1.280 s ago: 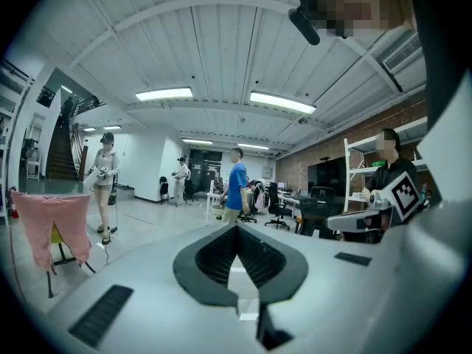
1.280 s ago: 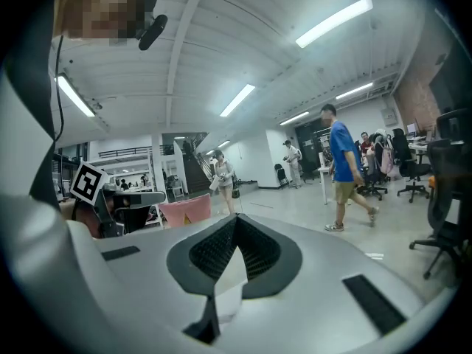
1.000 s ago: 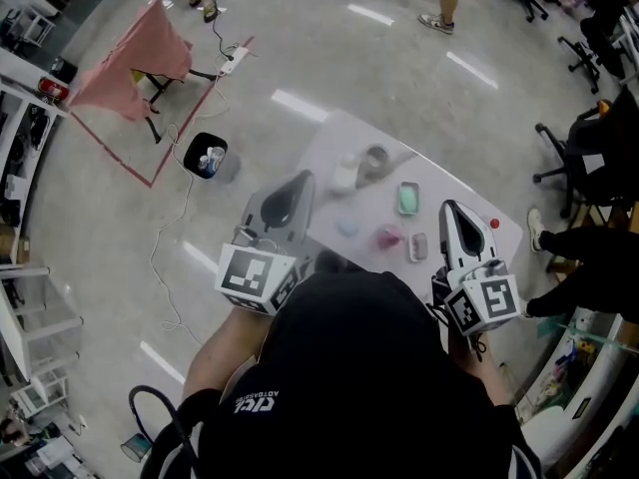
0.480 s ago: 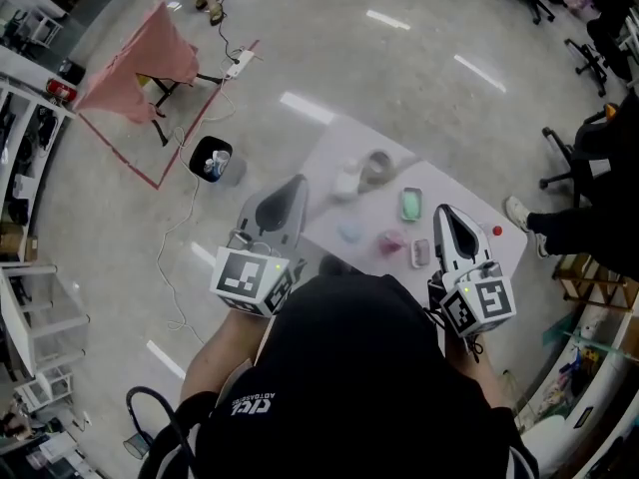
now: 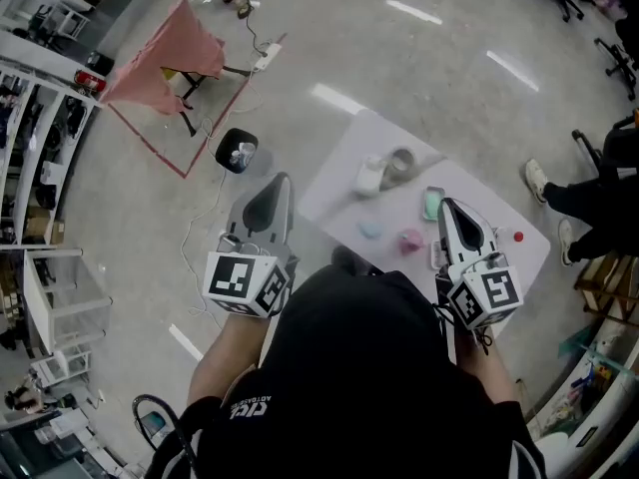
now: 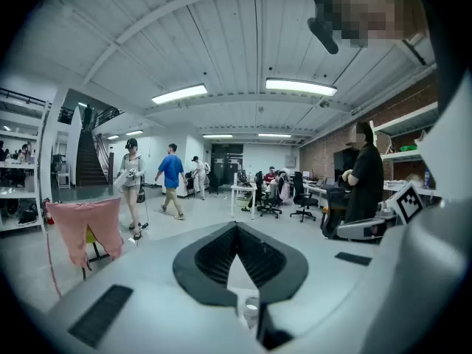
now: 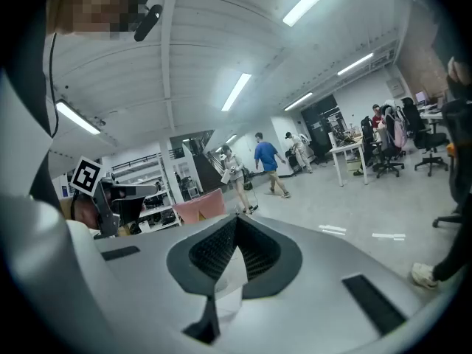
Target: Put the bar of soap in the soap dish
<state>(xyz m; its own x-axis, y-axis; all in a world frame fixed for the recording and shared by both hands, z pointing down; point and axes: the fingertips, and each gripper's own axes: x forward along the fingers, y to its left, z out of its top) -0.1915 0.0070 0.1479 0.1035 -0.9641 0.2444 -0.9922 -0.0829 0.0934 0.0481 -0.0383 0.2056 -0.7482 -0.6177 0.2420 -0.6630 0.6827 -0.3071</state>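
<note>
1. White table [image 5: 344, 173]: cluttered w/ small stuff.
2. L gripper [image 5: 279, 184]: jaws pressed together, empty, by table's left edge.
3. R gripper [image 5: 449, 211]: jaws together, empty, over table.
4. Green soap dish [image 5: 431, 204]: on table, just beside R gripper's tip.
5. Which thing there is the bar of soap: can't tell.

I hold two claws, my left claw [image 6: 236, 228] and my right claw [image 7: 235, 221]. One white table [image 5: 344, 163] lies ahead of the right claw. It bears one green oblong [image 5: 432, 204] at that claw's tip, one pink lump [image 5: 410, 239] and one pale blue lump [image 5: 370, 230] to its left, one white bottle [image 5: 369, 176] and one grey ring [image 5: 401, 161] farther ahead, and one red dot [image 5: 517, 236] to its right. Ahead and left of my left claw are one black bin [image 5: 237, 151] and one pink cloth [image 5: 160, 53].
</note>
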